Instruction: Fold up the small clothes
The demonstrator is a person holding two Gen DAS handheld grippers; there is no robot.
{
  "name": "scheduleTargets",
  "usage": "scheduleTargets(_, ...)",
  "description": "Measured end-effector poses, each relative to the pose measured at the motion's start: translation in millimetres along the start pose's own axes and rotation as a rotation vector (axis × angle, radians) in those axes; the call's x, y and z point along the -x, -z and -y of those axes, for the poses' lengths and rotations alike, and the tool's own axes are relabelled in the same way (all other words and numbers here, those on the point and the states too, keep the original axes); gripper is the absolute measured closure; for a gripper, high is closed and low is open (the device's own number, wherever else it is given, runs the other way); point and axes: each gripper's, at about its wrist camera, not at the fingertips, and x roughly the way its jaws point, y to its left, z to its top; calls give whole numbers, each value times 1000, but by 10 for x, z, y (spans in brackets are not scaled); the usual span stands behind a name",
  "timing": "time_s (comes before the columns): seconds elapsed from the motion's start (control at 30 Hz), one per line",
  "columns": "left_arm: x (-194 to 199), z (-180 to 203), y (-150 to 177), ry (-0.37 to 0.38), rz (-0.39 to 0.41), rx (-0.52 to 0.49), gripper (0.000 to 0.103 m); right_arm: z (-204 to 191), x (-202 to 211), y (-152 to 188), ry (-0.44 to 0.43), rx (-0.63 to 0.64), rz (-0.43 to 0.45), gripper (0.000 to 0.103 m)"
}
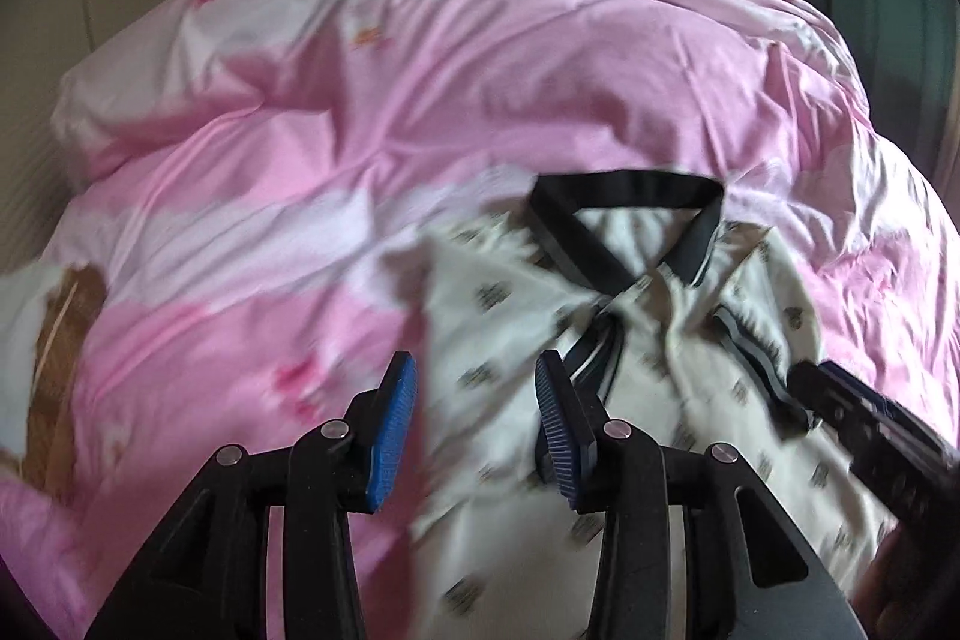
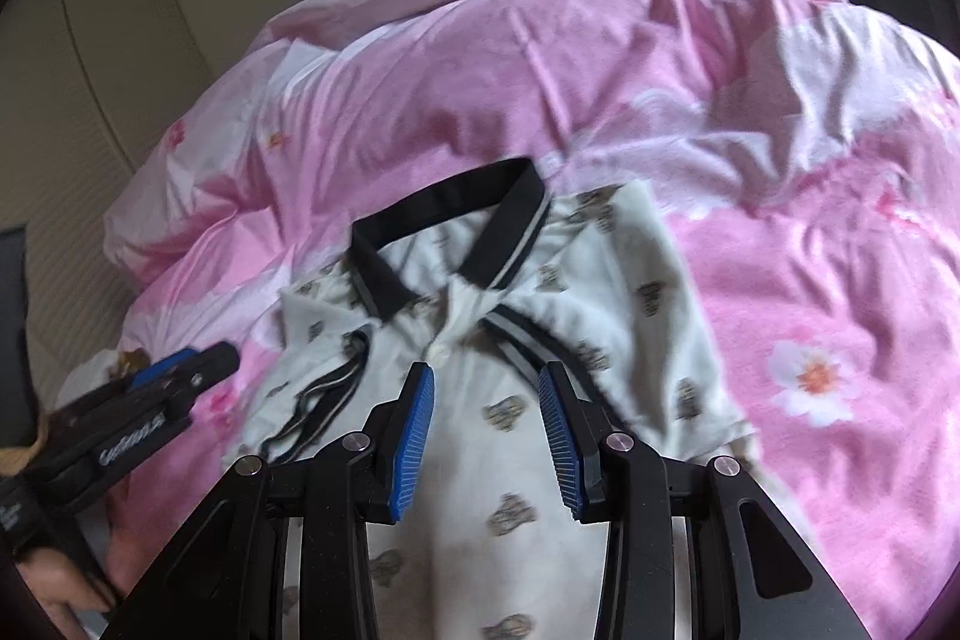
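A small white polo shirt (image 2: 600, 280) with a black collar (image 2: 444, 232) lay on the pink quilt (image 2: 810, 232) of a bed, both sleeves folded inward. The left claw (image 1: 474, 418) hovered apart and empty over the shirt's left edge. The right claw (image 2: 486, 436) hung partly open above its chest, gripping nothing.

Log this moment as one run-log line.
left gripper: open, empty | right gripper: open, above polo shirt | sleeves folded in | shirt on pink duvet
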Motion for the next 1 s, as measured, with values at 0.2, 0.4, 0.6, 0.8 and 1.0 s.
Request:
scheduleTargets(0.2,113,-318,319,-20,4,62,62,-385,-152,160,-118,57,-66,65)
scheduleTargets(0.4,156,-494,499,-38,15,93,62,-783,-297,293,-239,135,-118,66)
scheduleTargets(0.6,144,-529,521,-35,13,109,62,-1010,-374,369,-260,207,-131,75)
scheduleTargets(0.8,116,-561,518,-46,14,116,62,-1071,-542,406,-258,231,-173,83)
scheduleTargets(1.0,98,-578,529,-45,7,122,62,-995,-560,417,-273,228,-185,97)
